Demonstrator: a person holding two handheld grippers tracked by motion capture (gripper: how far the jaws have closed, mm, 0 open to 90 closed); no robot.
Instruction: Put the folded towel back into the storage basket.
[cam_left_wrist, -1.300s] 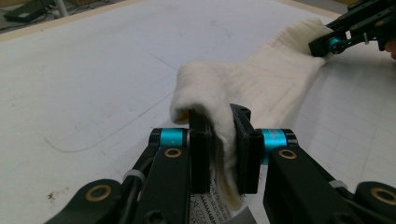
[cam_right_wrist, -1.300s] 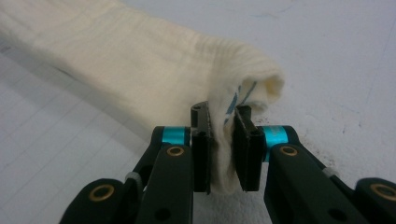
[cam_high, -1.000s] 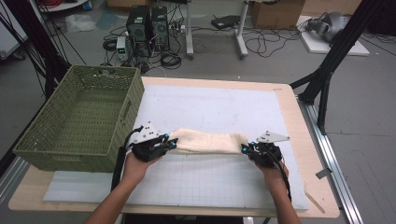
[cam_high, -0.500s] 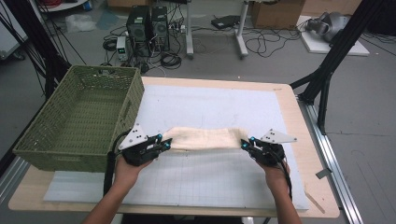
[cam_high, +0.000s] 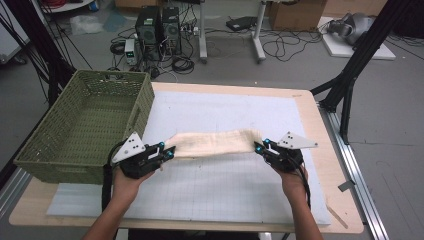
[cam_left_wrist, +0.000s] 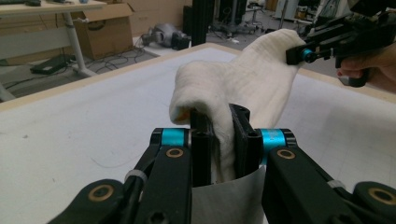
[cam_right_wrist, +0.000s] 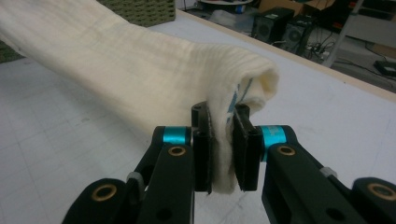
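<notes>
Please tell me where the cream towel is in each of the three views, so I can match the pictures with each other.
High view: the towel stretches across the table's middle, between the left tool and the right tool.
Left gripper view: centre, pinched in the jaws, running up and right to the right tool.
Right gripper view: from upper left down to the jaws at centre.
Shared landmark: the white gridded mat.

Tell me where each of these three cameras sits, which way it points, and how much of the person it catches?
High view: above the person's side, looking forward and down on the table; both forearms, left gripper, right gripper.
Left gripper view: rides the left gripper, looking along its jaws shut on the cream towel; the other hand farther off.
Right gripper view: rides the right gripper, facing the green basket.
All three share the towel, held up between the grippers.
</notes>
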